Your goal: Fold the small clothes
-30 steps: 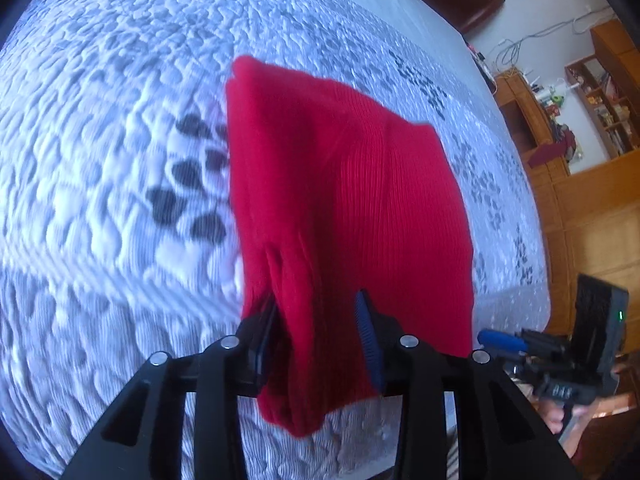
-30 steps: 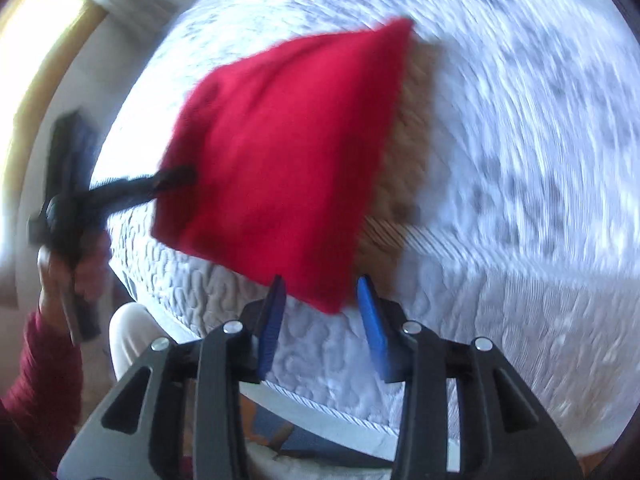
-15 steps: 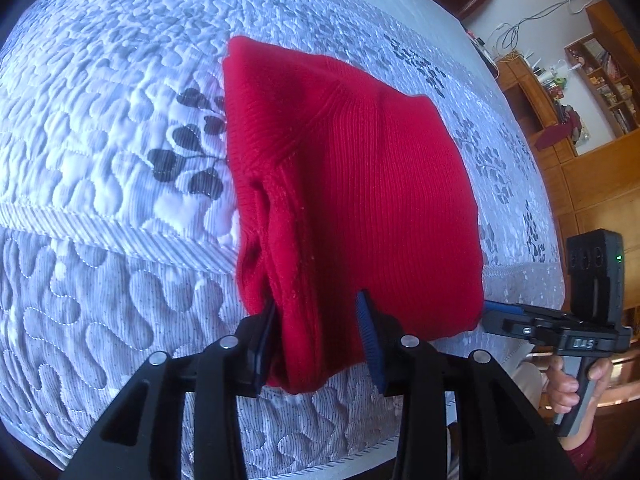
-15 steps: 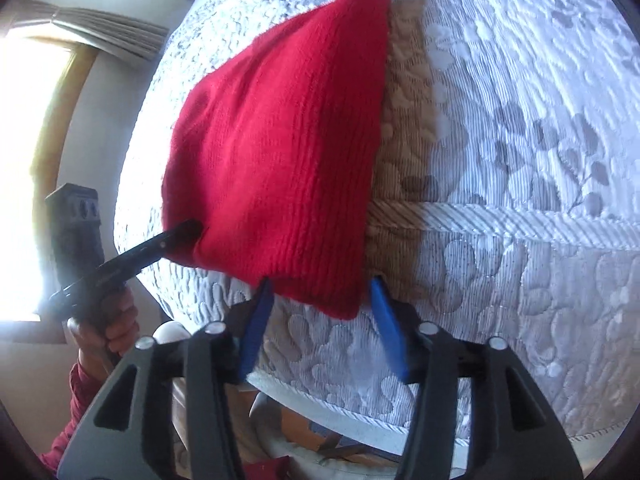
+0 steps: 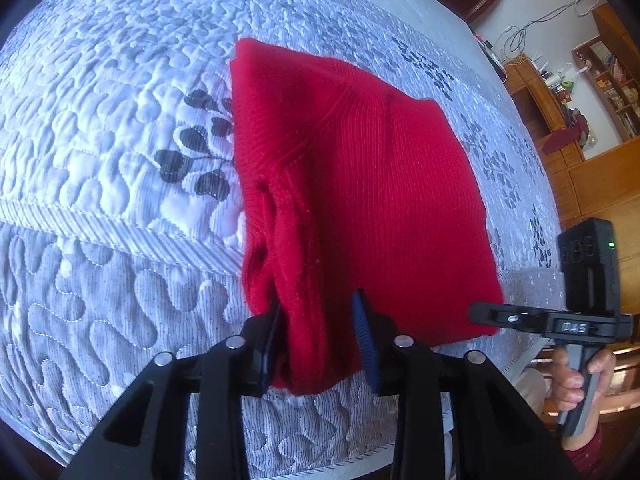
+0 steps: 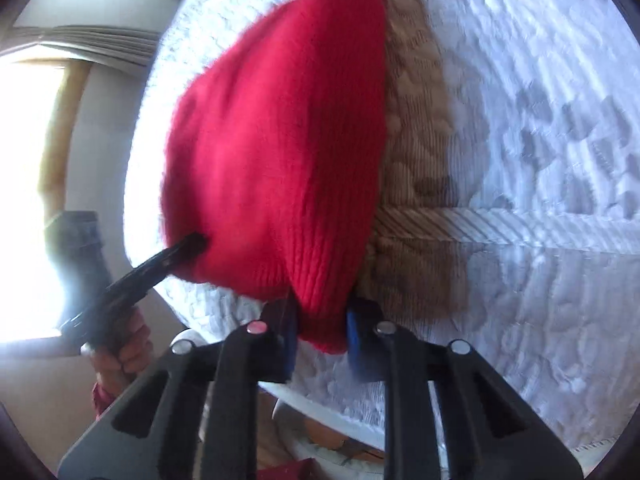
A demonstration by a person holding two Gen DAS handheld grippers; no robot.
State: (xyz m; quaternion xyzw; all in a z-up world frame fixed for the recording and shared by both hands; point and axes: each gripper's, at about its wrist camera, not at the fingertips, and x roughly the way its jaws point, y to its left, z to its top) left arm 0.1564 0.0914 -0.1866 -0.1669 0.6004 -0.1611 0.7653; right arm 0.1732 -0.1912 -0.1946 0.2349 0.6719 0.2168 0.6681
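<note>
A red knit garment (image 5: 352, 200), folded, lies over the quilted bed. My left gripper (image 5: 318, 344) is shut on its thick near-left corner. The right gripper shows in the left wrist view (image 5: 486, 314) at the near-right corner. In the right wrist view my right gripper (image 6: 320, 340) is shut on the garment's (image 6: 280, 152) near corner, and the left gripper (image 6: 192, 244) grips the other corner at left. The near edge is held a little above the bed.
The white and grey quilted bedspread (image 5: 120, 160) covers the bed; its front edge runs below the grippers. Wooden cabinets and shelves (image 5: 592, 112) stand to the right. A bright window (image 6: 28, 200) is at left in the right wrist view.
Both grippers have kept hold of the garment and brought its near edge back towards the bed's front edge. The right gripper's jaws have closed tighter on the corner.
</note>
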